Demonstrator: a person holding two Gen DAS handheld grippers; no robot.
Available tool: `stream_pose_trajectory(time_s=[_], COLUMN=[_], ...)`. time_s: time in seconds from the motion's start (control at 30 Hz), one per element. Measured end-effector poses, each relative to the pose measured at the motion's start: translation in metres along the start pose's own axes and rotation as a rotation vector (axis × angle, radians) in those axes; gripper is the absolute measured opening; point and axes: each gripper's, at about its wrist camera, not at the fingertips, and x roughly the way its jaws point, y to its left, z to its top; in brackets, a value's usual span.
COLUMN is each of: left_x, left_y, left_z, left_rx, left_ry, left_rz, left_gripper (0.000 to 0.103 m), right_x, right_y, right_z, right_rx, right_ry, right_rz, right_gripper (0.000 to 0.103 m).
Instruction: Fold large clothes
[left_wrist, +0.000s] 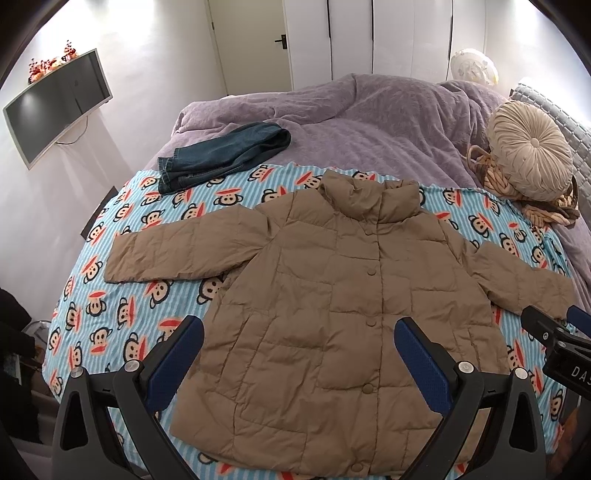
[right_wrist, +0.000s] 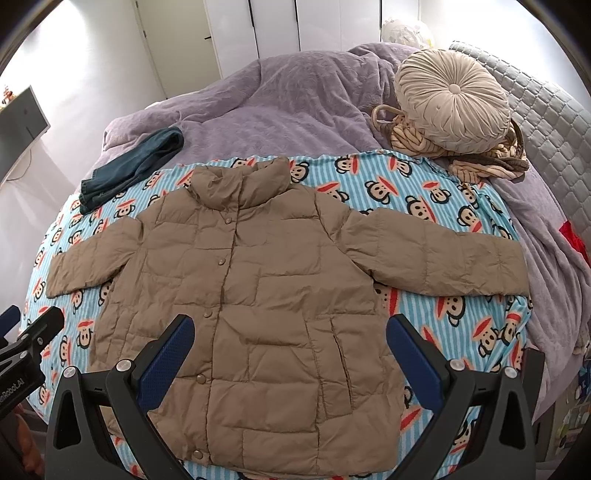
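Observation:
A tan quilted puffer jacket (left_wrist: 332, 295) lies flat and buttoned, front up, with both sleeves spread out, on a blue monkey-print blanket (left_wrist: 122, 306). It also shows in the right wrist view (right_wrist: 266, 295). My left gripper (left_wrist: 299, 332) is open and empty, held above the jacket's lower left part. My right gripper (right_wrist: 290, 330) is open and empty, held above the jacket's lower right part. The right gripper also shows at the right edge of the left wrist view (left_wrist: 554, 328). The left gripper shows at the left edge of the right wrist view (right_wrist: 33, 325).
Folded blue jeans (left_wrist: 221, 157) lie at the blanket's far left edge. A round beige cushion (left_wrist: 530, 153) sits on a striped cloth (right_wrist: 480, 162) at the far right. A purple bedspread (left_wrist: 351, 122) covers the bed behind. A wall TV (left_wrist: 55, 107) hangs at left.

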Motion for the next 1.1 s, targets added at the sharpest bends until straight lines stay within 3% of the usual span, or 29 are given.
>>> stream_pose_trajectory(time_s=[1.1], left_x=[0.0043], left_y=[0.0002], left_z=[0.0012], left_rx=[-0.013], left_ry=[0.012], left_rz=[-0.006], left_gripper=[0.103], right_x=[0.0018], right_y=[0.0045], right_z=[0.0033], right_rx=[-0.004], right_ry=[0.007], right_rz=[-0.008], right_gripper=[0.103])
